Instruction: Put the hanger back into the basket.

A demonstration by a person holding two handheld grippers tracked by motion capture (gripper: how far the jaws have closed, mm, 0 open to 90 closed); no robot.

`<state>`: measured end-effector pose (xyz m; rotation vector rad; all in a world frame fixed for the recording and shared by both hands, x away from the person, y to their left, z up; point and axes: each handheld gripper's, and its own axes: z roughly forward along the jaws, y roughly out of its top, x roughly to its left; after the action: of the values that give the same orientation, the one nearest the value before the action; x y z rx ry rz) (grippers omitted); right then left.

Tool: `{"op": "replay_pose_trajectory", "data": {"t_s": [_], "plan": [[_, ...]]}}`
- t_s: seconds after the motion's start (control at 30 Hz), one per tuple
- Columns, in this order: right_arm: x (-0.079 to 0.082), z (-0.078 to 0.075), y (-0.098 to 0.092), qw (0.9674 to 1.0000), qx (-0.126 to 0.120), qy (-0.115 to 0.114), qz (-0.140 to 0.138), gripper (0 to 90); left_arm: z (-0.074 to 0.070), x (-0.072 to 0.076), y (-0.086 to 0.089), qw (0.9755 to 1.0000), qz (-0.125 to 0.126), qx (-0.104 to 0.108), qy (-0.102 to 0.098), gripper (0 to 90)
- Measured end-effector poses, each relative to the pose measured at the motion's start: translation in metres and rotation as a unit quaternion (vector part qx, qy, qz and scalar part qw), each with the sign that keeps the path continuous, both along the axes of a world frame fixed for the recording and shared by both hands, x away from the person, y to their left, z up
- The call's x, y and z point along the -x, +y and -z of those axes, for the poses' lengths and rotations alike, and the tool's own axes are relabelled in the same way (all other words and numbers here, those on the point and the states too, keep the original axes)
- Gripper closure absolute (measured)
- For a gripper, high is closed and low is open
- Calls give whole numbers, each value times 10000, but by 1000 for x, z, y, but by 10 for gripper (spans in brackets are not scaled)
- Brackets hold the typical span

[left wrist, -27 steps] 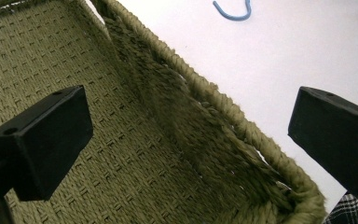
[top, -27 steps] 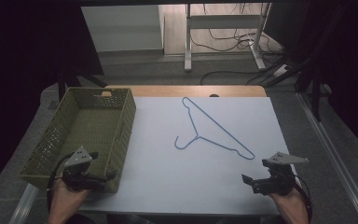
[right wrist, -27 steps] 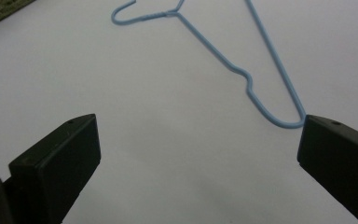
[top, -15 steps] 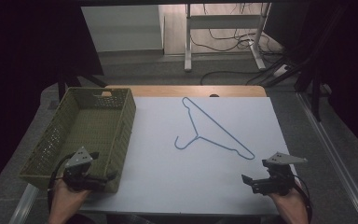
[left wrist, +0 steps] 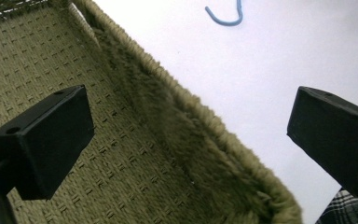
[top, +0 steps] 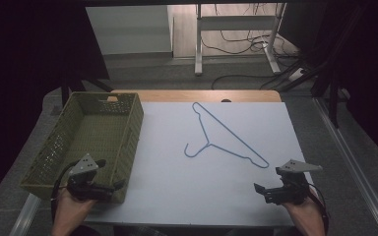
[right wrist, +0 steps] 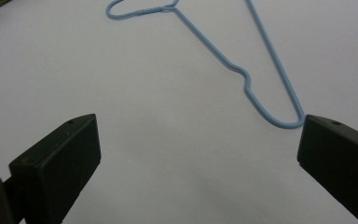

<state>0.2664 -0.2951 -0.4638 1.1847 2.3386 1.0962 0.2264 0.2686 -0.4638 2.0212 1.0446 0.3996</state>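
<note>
A light blue wire hanger [top: 208, 142] lies flat on the white table top [top: 177, 196], near its middle. In the right gripper view its shoulder loop [right wrist: 249, 86] lies just ahead of the right-hand jaw. My right gripper [top: 267, 179] [right wrist: 198, 149] hovers open near the table's front right corner, pointing left, with nothing between its jaws. My left gripper [top: 110, 173] [left wrist: 191, 140] is open too, straddling the right wall of an olive woven basket [top: 128, 132] [left wrist: 200, 112] near its front corner. The hanger's hook [left wrist: 223, 21] shows far ahead.
The basket takes up the table's left side and looks empty inside. A wooden strip [top: 197, 96] runs along the far edge. Beyond it are a metal stand [top: 236, 29] and floor cables. A plaid sleeve [left wrist: 349, 210] shows at the bottom right of the left gripper view.
</note>
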Motion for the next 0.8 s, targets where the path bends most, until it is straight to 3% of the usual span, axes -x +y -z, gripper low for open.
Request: {"op": "replay_pose_trajectory", "data": {"t_s": [0.23, 0.8], "plan": [[-2, -6, 3, 9999, 44, -101, -43, 0, -11, -2, -7, 9996, 123, 234, -73, 7], [-21, -17, 11, 9998, 40, -191, -59, 0, -27, -9, -44, 9984, 508, 225, -142, 11]]}}
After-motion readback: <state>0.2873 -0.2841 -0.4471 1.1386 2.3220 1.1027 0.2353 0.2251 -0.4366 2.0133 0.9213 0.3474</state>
